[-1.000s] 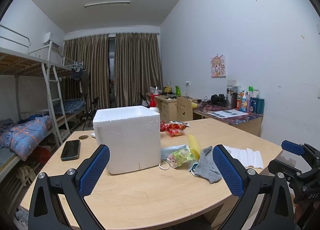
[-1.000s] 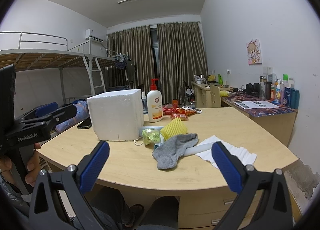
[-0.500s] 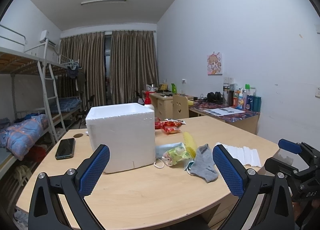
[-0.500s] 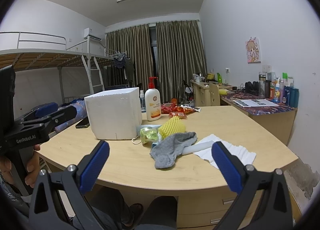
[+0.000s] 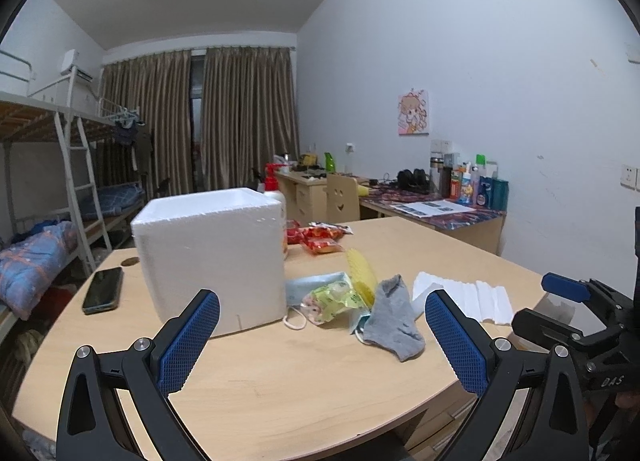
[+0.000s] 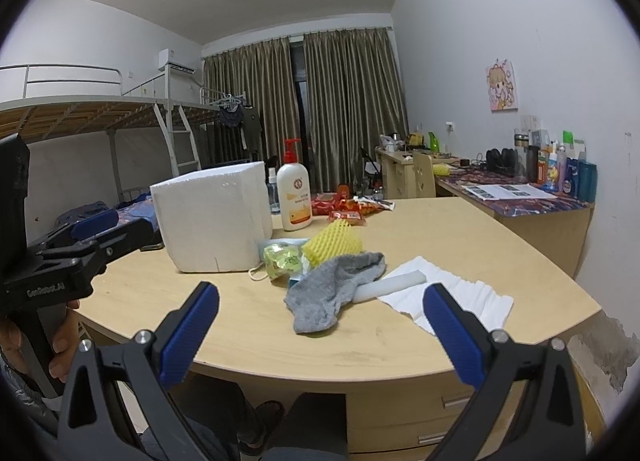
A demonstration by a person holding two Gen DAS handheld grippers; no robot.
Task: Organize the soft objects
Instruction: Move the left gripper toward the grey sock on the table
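Foam box stands on the left part of the round table, and the soft things lie in a small heap just beside its right side. Going from left to right in that heap: a pale blue face mask touches the foot of the box, a green crinkled packet lies on the mask, a yellow foam net leans behind it, then comes the grey sock, and last the white folded paper.

The left gripper hangs over the near edge of the table with its jaws wide apart and nothing between them. The right gripper is also fully spread and empty, and it stays a little before the table edge.

From the right gripper the sock lies straight ahead, almost in the middle between the fingers, so I judge this hand is the better placed one. Its long axis runs from near-left to far-right in this view: the toe end points toward the gripper and the open cuff points away, resting over a white roll. The box is further to the left, so a picked sock would need to travel leftward.
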